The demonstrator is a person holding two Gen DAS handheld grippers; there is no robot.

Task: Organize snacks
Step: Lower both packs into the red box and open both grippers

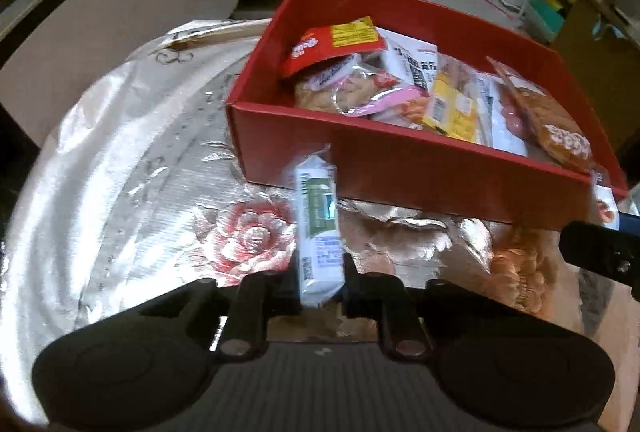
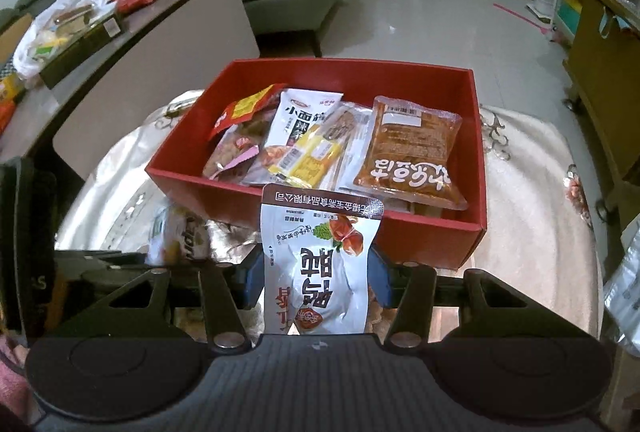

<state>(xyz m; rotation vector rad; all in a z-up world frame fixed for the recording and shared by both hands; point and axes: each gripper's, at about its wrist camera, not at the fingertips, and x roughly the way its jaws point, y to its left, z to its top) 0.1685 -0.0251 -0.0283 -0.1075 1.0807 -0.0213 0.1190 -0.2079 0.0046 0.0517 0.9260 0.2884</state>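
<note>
Left wrist view: left claw [image 1: 322, 272] clamped tight on a slim white-and-green snack packet [image 1: 318, 228], lower centre of frame. The packet stands on end between the fingers, its top edge overlapping the near wall of the red box [image 1: 400, 168]. Frame is blurred, so the print is unreadable.

The red box sits on the counter [image 1: 120, 192], which has a shiny silver floral cover, and fills the upper right of this view. It is open-topped and loaded with snack packs: a red-and-yellow packet [image 1: 332, 40] at the back left, a yellow packet [image 1: 452, 104] mid-box, an orange-brown pouch [image 1: 560, 128] at the right end.

At the right edge of the frame, part of the right claw's black body [image 1: 600, 248] pokes in.

Right wrist view: right claw [image 2: 318, 272] gripping a wide white pouch with red fruit art [image 2: 320, 264], lower centre, jaws partway apart with blue pads pressing both its sides. The pouch's top strip overlaps the near wall of the red box [image 2: 420, 232]; contact with the box can't be told.

At left of centre in this view, the packet [image 2: 176, 236] in the left claw shows just in front of the box's near left corner.

The same orange-brown pouch [image 2: 412, 148] lies at the right inside the box.
</note>
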